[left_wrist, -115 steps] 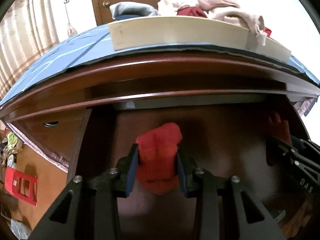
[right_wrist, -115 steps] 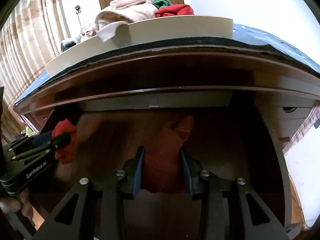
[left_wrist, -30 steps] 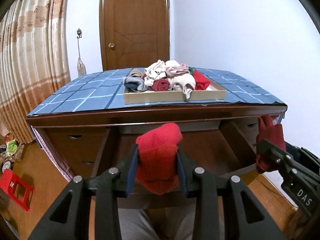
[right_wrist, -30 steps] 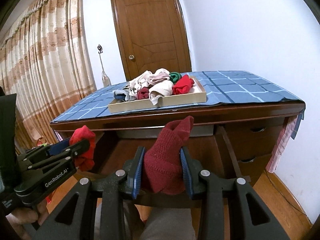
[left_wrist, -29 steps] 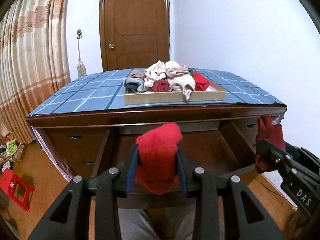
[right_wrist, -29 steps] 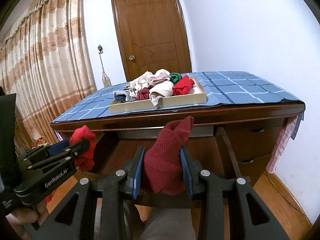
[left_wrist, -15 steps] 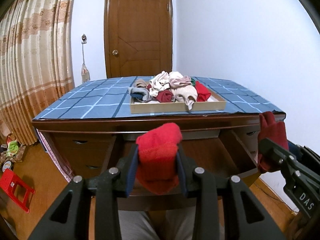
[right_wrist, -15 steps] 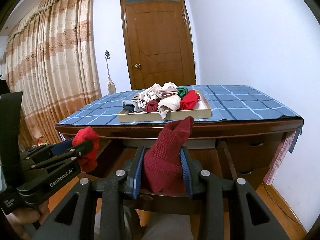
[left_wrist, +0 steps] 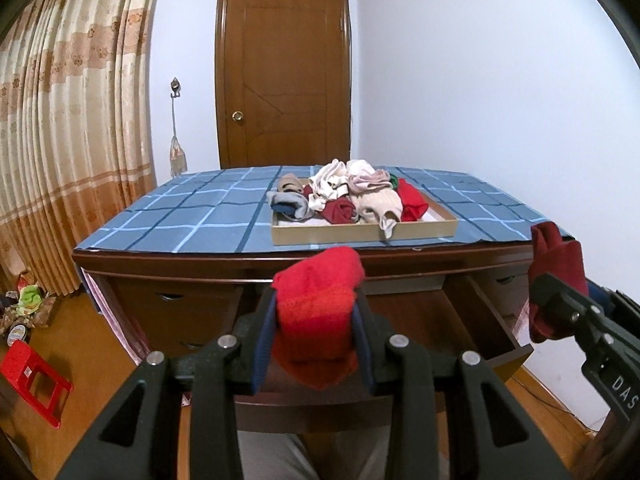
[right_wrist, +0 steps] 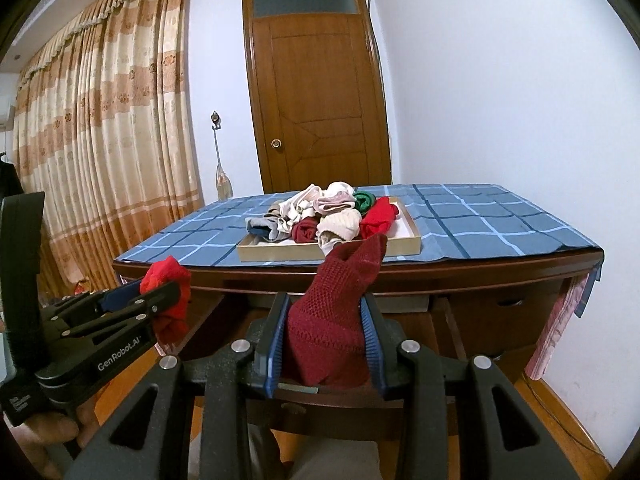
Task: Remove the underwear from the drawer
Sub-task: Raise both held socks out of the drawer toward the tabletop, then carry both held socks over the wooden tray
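Left tongs squeezing red underwear, right tongs squeezing dark red underwear, open drawer below, tray ahead

A tray heaped with rolled underwear sits on the cloth-covered desk, near its front edge. Below it the middle drawer stands pulled out. Behind the desk is a door; curtains hang left.
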### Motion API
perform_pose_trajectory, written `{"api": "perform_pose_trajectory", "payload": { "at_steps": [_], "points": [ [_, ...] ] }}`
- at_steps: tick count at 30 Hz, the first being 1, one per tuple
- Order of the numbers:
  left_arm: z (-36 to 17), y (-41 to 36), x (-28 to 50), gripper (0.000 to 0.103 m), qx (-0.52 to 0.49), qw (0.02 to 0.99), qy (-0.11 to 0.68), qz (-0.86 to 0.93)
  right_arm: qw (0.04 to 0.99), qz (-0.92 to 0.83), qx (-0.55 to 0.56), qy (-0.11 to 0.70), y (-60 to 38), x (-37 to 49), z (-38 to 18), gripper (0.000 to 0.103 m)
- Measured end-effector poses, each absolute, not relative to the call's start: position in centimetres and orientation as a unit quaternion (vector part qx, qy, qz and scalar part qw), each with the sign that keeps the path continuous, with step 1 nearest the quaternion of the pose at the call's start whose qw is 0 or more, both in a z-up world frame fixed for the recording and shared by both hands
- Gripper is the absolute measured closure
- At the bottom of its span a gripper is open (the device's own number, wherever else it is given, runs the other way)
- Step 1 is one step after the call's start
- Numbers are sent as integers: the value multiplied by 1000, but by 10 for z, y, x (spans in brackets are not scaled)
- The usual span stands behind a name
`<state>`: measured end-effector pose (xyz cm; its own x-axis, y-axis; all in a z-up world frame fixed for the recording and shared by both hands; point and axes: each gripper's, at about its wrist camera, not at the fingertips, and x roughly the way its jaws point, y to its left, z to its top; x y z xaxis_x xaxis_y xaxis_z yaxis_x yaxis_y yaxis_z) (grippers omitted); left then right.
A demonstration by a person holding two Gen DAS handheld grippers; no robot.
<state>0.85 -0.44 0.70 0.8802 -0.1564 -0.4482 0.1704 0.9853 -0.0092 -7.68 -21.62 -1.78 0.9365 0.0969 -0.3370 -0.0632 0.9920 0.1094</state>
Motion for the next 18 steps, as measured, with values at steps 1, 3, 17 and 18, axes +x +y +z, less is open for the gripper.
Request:
{"api": "perform_pose_trajectory", "payload": {
  "at_steps": [1,3,17,18],
  "points": [
    [8,-4,10,69,15,970,228,-84,983,41,48,172,-217,-77,-17,66],
    [11,-4,12,69,17,971,225,-82,984,40,48,169,-217,-76,-14,66],
    [25,-8,33,69,17,973,213,-84,987,29,45,153,-221,-59,4,66],
    [26,-8,35,69,16,973,212,-85,987,28,45,153,-222,-57,5,66]
  ]
}}
